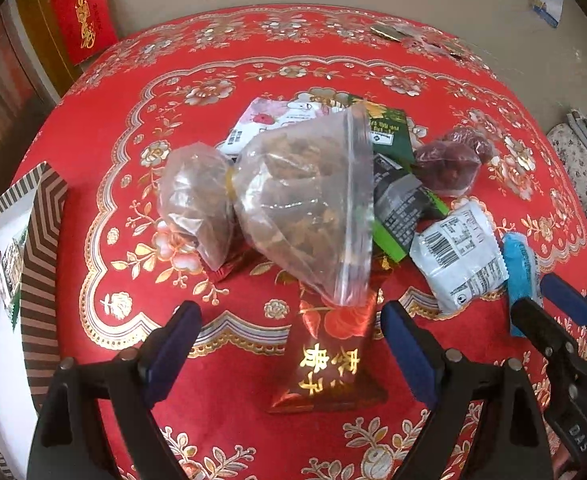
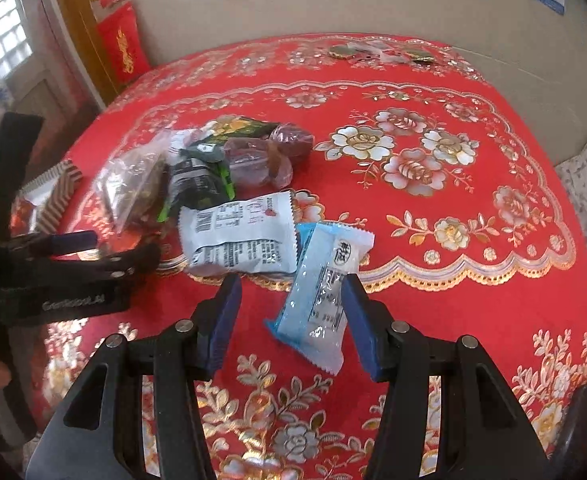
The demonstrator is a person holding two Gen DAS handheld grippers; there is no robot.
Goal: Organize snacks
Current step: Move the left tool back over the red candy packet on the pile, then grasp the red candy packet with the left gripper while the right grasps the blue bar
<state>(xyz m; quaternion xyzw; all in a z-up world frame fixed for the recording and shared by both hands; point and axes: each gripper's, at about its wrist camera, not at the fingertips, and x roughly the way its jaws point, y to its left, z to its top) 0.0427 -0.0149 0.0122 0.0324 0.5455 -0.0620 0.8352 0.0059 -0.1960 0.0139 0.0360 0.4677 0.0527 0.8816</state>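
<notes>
Left tool (image 1: pixel 289 320) spread wide over the red packet (image 1: pixel 325 360) on the worktop (image 1: pixel 433 80), pads clear of it, gripping nothing. Right tool (image 2: pixel 291 300) about half open around the blue-and-white packet (image 2: pixel 317 292); right pad touching its edge, left pad clear. Behind on the red cloth: clear bag (image 1: pixel 293 200), white packet (image 2: pixel 237 236), green packets (image 1: pixel 389 128), all heaped together. Striped box (image 1: pixel 33 240) at the left edge.
</notes>
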